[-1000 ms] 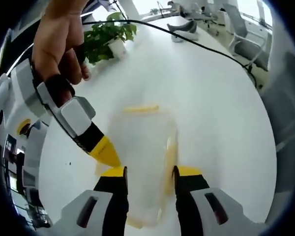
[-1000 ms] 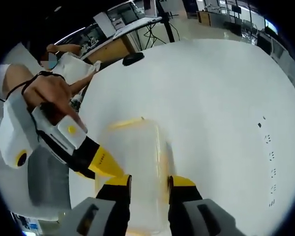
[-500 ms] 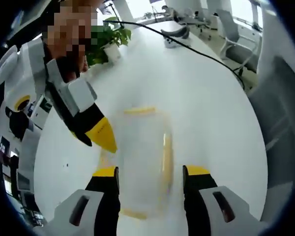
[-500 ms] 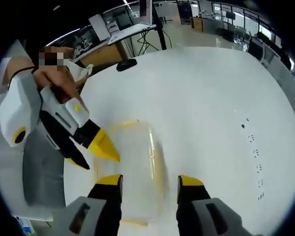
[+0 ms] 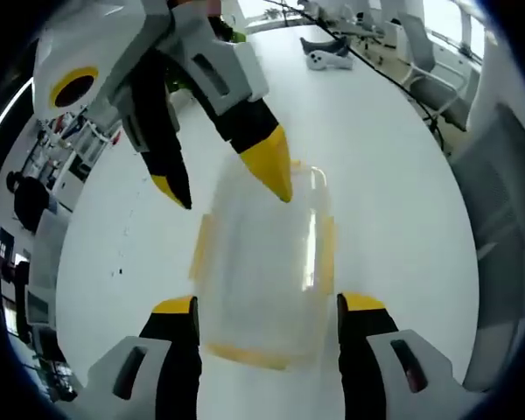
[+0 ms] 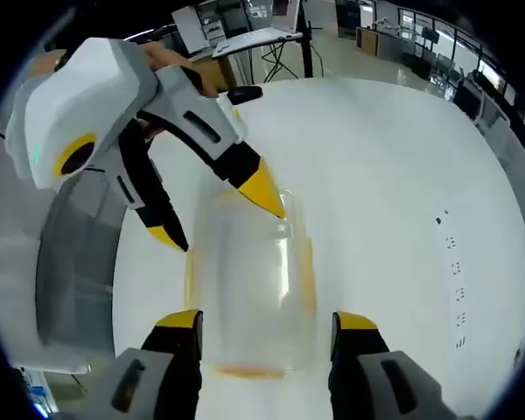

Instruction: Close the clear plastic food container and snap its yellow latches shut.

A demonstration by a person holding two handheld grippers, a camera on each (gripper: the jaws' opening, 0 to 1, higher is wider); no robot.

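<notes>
Straddling the container [image 5: 264, 267] on the white table [image 5: 385, 184], left gripper [image 5: 267, 308] and right gripper [image 6: 267, 325] both gape wider than before, facing each other closer.

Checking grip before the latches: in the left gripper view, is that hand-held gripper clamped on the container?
No: the left hand-held gripper stands open, jaws apart either side of the clear container.

The food container [image 5: 264, 271] looks like clear, glossy plastic with a bright streak of reflected light; its latches [image 5: 327, 245] are opaque yellow plastic; the table [image 5: 394, 192] is a smooth white surface with a soft shine; the left gripper [image 5: 267, 306] has matt black jaws with yellow tips; the right gripper [image 6: 264, 322] has the same, with a smooth white plastic shell.
</notes>
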